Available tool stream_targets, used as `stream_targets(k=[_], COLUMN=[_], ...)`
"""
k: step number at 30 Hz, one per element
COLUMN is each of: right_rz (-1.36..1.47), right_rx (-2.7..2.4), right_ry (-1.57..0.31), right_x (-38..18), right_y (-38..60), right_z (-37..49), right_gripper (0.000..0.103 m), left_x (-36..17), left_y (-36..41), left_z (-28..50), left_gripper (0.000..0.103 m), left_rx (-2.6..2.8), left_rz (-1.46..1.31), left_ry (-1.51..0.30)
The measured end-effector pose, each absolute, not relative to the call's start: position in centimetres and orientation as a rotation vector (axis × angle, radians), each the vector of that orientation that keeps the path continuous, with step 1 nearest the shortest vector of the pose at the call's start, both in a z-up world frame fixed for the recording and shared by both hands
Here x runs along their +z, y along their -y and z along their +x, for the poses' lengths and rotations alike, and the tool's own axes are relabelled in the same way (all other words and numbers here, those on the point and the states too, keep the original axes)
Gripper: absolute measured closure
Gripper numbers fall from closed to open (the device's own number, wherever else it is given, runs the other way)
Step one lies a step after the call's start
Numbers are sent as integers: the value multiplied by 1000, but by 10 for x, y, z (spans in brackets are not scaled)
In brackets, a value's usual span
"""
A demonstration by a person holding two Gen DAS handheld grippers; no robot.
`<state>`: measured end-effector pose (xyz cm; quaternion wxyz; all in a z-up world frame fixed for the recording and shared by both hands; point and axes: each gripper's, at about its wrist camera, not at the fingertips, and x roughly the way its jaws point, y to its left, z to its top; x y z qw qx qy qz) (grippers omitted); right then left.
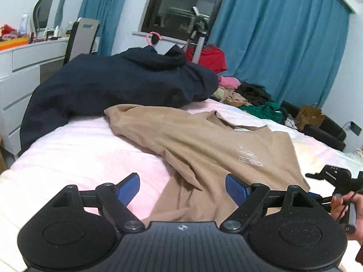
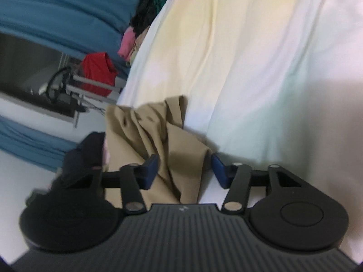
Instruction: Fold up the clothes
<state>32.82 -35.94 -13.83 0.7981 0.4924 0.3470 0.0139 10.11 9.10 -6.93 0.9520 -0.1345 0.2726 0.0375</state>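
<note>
**Tan shirt still unfolded, right gripper lining up on its edge**

I see the tan T-shirt (image 1: 204, 145) lying crumpled on the pastel bedsheet (image 1: 74, 151), chest logo up, one sleeve bunched toward the dark navy garment (image 1: 109, 83) heaped behind it. No clean fold shows anywhere on it, so I judge the folding of this piece as barely begun: it wants flattening first, then the sleeves and the body turned in.

My left gripper (image 1: 182, 187) has its jaws wide apart and nothing between them; it hangs above the shirt's lower part without touching cloth.

My right gripper (image 2: 184, 170) is rolled onto its side, low over the bed. A bunched edge of the shirt (image 2: 158, 140) lies between its blue pads (image 2: 150, 170), but I see gaps on both sides, so the jaws are partly apart and not yet pinching.

Beyond the bed, a mixed pile of clothes (image 1: 251, 95) waits by the blue curtain (image 1: 283, 45), so plenty is left after this shirt.
</note>
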Motion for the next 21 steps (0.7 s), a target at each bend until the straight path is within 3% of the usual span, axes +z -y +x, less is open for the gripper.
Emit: stream_targets(k=[2,4,12,18,19,21], right_rz=[999,999,966,1056,1082,1146], right_rx=[-15,-49,-172,-195,-174,-142], right_ry=[-753,-722,-437,-510,-545,-580], right_x=[-140,-137,-82,-87,-91,-99], right_y=[353,354,377,406,408,410], right_z=[333,331,284,260,260,257], right_gripper=[89,93,94,91,87,67], left_x=[-77,-81,-79,-71,-70,-70], left_y=[-90,-89,-90,-87,-86,-85], left_z=[114,122,124,112,111,108], left_gripper=[19,19,19,19,19,19], left_rx=[75,74,60,53,52,50], left_rz=[-276,-277,-324,-319,-314,-307], left_ry=[-567,-577,-575,-555,-555,-554])
